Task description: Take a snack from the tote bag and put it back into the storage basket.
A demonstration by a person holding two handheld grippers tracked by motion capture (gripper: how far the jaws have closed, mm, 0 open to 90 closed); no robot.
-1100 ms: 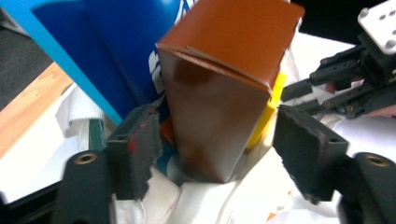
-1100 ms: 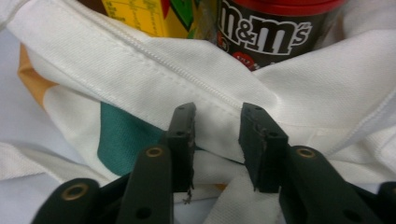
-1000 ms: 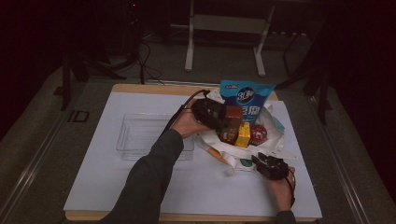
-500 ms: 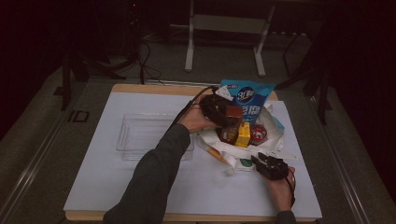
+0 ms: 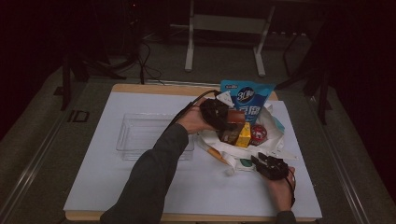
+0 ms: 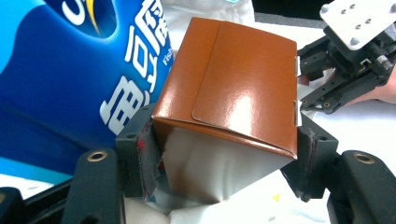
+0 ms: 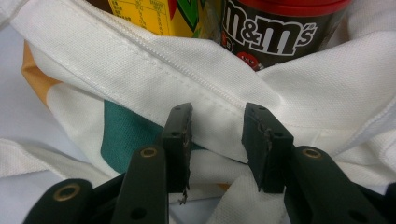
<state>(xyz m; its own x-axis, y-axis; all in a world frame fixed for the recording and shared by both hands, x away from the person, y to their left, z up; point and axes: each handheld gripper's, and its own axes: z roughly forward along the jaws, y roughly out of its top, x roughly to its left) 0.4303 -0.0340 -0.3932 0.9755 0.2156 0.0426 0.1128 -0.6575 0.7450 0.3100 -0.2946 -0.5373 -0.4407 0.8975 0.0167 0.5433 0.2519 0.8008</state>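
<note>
A white cloth bag [image 5: 275,135] lies open on the table with a blue snack bag [image 5: 246,95], a yellow box [image 5: 243,135] and an M&M's jar [image 5: 258,134] in it. My left gripper [image 5: 229,122] reaches into the bag from the left. Its jaws have just been closing, and their pads now press both sides of a brown box [image 6: 233,84], which is tilted against the blue snack bag [image 6: 70,70]. My right gripper [image 7: 215,135] is at the bag's near edge, with a fold of the white cloth [image 7: 116,60] bunched between its jaws. It lies below the M&M's jar [image 7: 275,32].
A clear plastic tray [image 5: 140,135] sits left of the bag on the white mat [image 5: 116,186]. The bag's straps [image 5: 224,158] trail toward the front. The left forearm crosses the mat's middle. Table legs and cables stand beyond the far edge.
My left gripper has shifted slightly right over the bag, and the brown box now sits between its jaws. The right gripper has stayed where it was.
</note>
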